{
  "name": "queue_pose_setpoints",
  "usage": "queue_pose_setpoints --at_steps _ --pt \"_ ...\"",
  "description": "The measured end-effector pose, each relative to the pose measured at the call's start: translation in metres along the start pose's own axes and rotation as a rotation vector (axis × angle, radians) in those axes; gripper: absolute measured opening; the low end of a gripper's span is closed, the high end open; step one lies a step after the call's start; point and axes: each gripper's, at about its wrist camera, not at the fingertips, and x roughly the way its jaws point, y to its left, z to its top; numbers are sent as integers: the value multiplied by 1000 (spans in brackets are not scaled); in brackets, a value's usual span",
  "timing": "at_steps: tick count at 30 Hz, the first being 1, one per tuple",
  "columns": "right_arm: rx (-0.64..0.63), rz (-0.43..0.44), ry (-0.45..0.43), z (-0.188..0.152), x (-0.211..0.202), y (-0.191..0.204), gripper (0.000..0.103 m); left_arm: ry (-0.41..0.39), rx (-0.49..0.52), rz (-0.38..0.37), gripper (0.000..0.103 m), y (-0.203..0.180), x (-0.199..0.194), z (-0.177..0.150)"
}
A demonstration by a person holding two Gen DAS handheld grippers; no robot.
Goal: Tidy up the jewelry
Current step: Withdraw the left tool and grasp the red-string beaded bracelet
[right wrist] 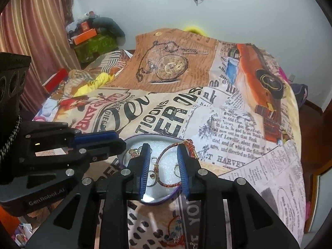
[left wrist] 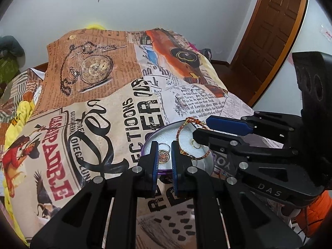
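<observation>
A round tin (left wrist: 146,142) with a purple rim and white foam lining sits on the printed cloth. Inside lie a braided red-and-gold bracelet (left wrist: 180,131), a round gold pendant (left wrist: 164,155) and thin rings (left wrist: 195,144). My left gripper (left wrist: 164,144) is shut, its tips over the tin's near edge, with nothing visibly pinched. In the right wrist view it reaches the tin's (right wrist: 157,134) left rim from the left. My right gripper (right wrist: 162,147) stands open above the foam. The bracelet (right wrist: 166,151) loops between its fingers and the pads do not press on it. Small rings (right wrist: 154,160) lie beside it.
The newspaper-print cloth (right wrist: 228,124) covers a bed. A small white stick (right wrist: 153,222) lies on it just before the tin. Yellow fabric (right wrist: 97,83) and stacked boxes (right wrist: 87,35) are at the far left by a curtain. A wooden door (left wrist: 269,31) stands at the right.
</observation>
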Motion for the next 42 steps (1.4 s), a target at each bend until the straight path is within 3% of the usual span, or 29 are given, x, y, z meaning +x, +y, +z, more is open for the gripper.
queue_pose_setpoints --at_steps 18,22,38,42 --pt "28 -112 -46 -31 -71 -17 24 5 61 5 11 -54 -37 -13" --pt "46 -128 -39 -41 -79 -27 24 37 69 -10 15 -66 -28 -20" --pt "104 -121 54 -86 -67 -55 25 239 92 -40 15 -89 52 -46" --pt "114 -113 59 -92 -67 -60 25 234 82 -65 15 -92 55 -44"
